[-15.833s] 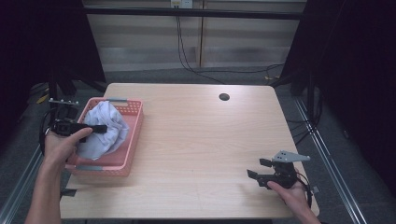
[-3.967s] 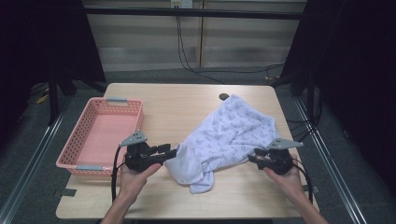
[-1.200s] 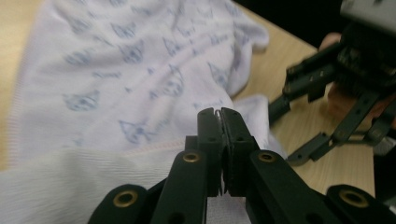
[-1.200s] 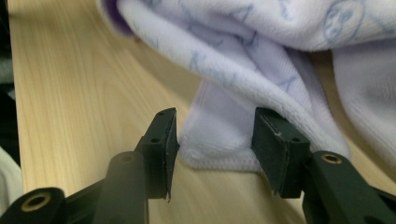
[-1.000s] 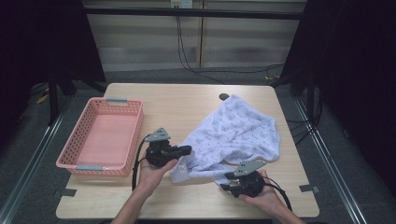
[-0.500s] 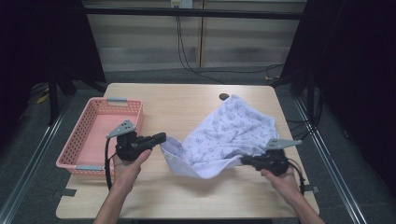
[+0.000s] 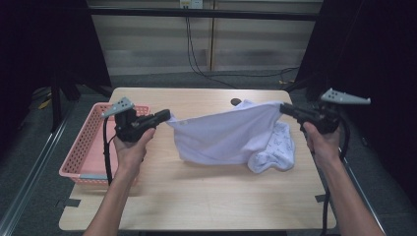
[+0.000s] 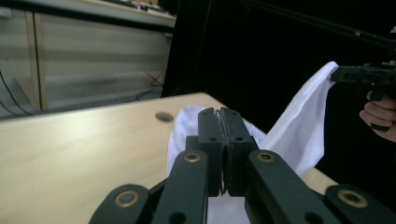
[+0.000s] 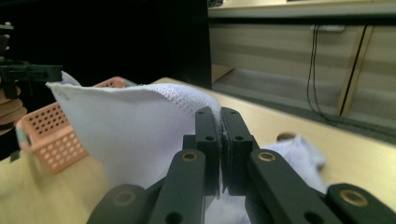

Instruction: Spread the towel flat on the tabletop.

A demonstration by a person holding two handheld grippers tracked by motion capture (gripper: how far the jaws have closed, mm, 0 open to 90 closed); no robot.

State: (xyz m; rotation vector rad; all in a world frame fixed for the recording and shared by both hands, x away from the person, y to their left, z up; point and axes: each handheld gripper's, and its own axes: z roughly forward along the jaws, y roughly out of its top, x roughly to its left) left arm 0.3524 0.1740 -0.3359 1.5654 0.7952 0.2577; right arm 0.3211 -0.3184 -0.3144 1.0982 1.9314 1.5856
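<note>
A white cloth [image 7: 226,137] hangs stretched between my two grippers above the wooden table [image 7: 196,196]. Its lower right part, which has a faint print, rests bunched on the tabletop. My left gripper [image 7: 164,116] is shut on the cloth's left corner. My right gripper [image 7: 282,107] is shut on the right corner. In the left gripper view the jaws [image 8: 220,116] are pressed together with cloth [image 8: 299,126] trailing beyond them toward the right gripper [image 8: 364,74]. In the right gripper view the jaws [image 9: 220,116] pinch the hemmed edge of the cloth [image 9: 140,140].
A pink plastic basket [image 7: 81,147] stands at the table's left edge, just behind my left hand, and appears as the basket [image 9: 51,135] in the right gripper view. A small dark hole [image 7: 236,102] marks the far middle of the table. Dark curtains flank both sides.
Both hands have risen and moved apart, lifting the cloth's near edge off the table and pulling it taut. The right gripper shut on the cloth low at the front, then swung up and right.
</note>
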